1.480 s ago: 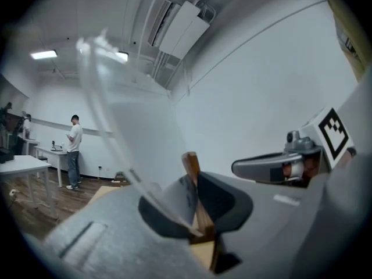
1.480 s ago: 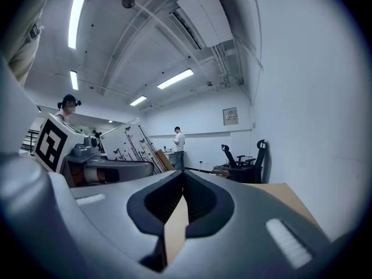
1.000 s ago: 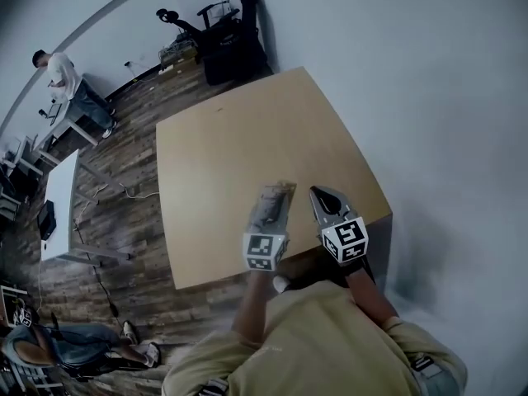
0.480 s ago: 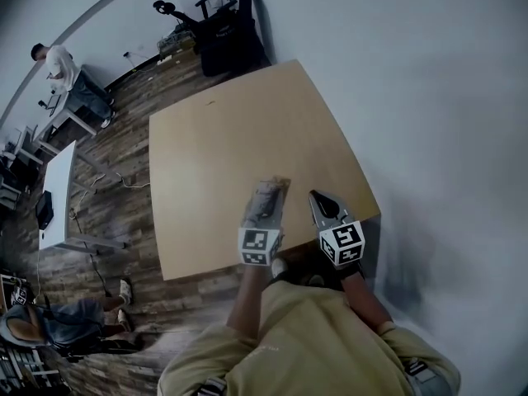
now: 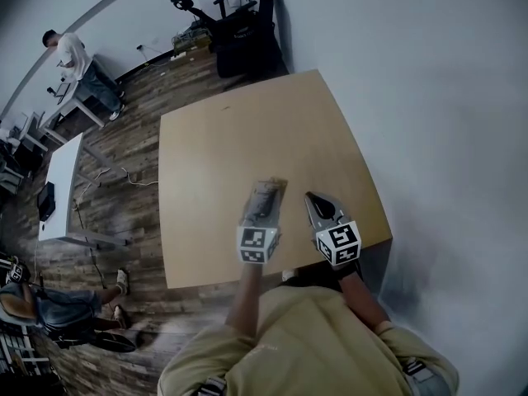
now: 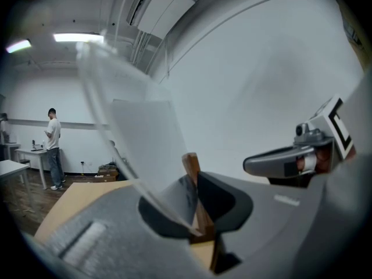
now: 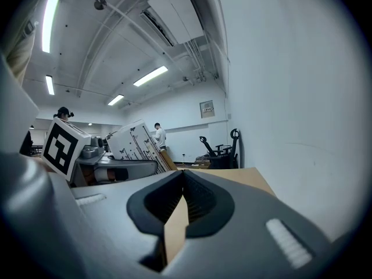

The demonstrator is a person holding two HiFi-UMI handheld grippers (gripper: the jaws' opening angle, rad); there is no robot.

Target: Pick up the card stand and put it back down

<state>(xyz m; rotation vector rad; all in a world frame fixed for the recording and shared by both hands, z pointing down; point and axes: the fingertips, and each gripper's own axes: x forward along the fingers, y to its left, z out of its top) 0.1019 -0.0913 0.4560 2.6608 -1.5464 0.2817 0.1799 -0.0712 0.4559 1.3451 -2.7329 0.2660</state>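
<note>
Your left gripper (image 5: 270, 190) is clenched on the card stand (image 6: 192, 166) by its thin wooden foot, over the table (image 5: 239, 130). Your right gripper (image 5: 313, 199) is closed on nothing. The tall clear panel leans, so a tilted set-down could topple it.

Light wooden table (image 5: 247, 139) on plank floor (image 5: 140, 93)

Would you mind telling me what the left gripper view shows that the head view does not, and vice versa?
Only the left gripper view: the left hand-held gripper with its jaws closed on the card stand at its wooden base, the clear panel rising above. Only the head view: the whole table, the black chair by the wall, and a seated person. Both: the right hand-held gripper and the standing person.
</note>
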